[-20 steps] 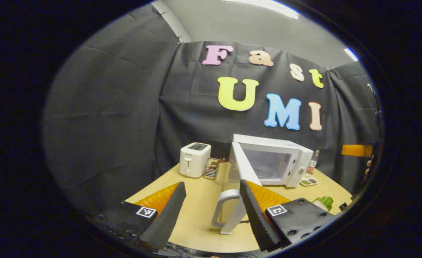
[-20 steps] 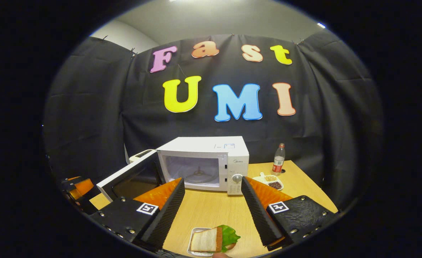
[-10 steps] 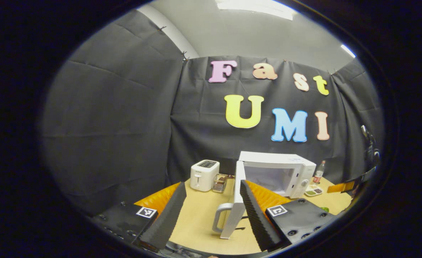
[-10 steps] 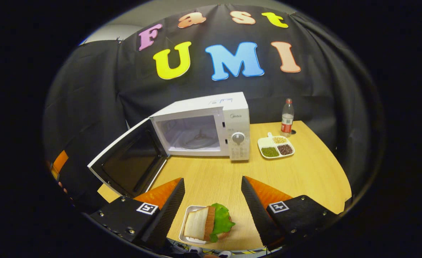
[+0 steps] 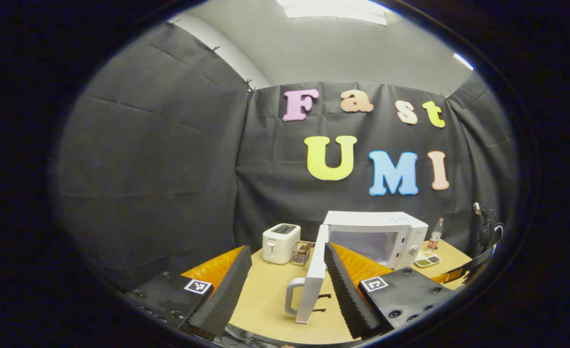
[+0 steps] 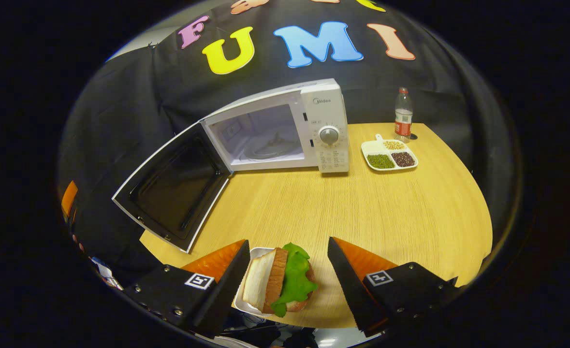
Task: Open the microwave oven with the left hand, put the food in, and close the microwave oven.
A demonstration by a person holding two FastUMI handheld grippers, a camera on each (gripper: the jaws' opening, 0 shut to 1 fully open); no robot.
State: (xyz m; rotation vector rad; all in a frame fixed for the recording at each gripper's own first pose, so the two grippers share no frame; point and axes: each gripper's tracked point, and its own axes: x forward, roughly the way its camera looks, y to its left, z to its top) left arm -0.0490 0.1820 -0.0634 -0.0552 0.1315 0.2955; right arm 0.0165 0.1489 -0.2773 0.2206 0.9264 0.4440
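Observation:
The white microwave [image 6: 323, 125] stands at the back of the wooden table [image 6: 362, 208], its door [image 6: 171, 186] swung wide to the left and its cavity bare. In the left gripper view the same microwave [image 5: 386, 237] sits beyond the door [image 5: 311, 285], seen edge-on with its handle [image 5: 292, 295]. My left gripper [image 5: 285, 285] is open, drawn back from that handle. A sandwich with lettuce [image 6: 282, 280] rests on a small white tray [image 6: 246, 290] at the table's near edge. My right gripper [image 6: 285, 280] is open, one finger on each side of the sandwich, above it.
A white toaster [image 5: 280, 236] and a small rack [image 5: 303, 252] stand left of the microwave. A divided dish of beans [image 6: 388, 155] and a bottle [image 6: 402, 116] sit to its right. The open door juts over the table's left edge.
The right gripper tilted down and moved over the sandwich, which now lies between its fingers. The left gripper drew back and up from the door handle.

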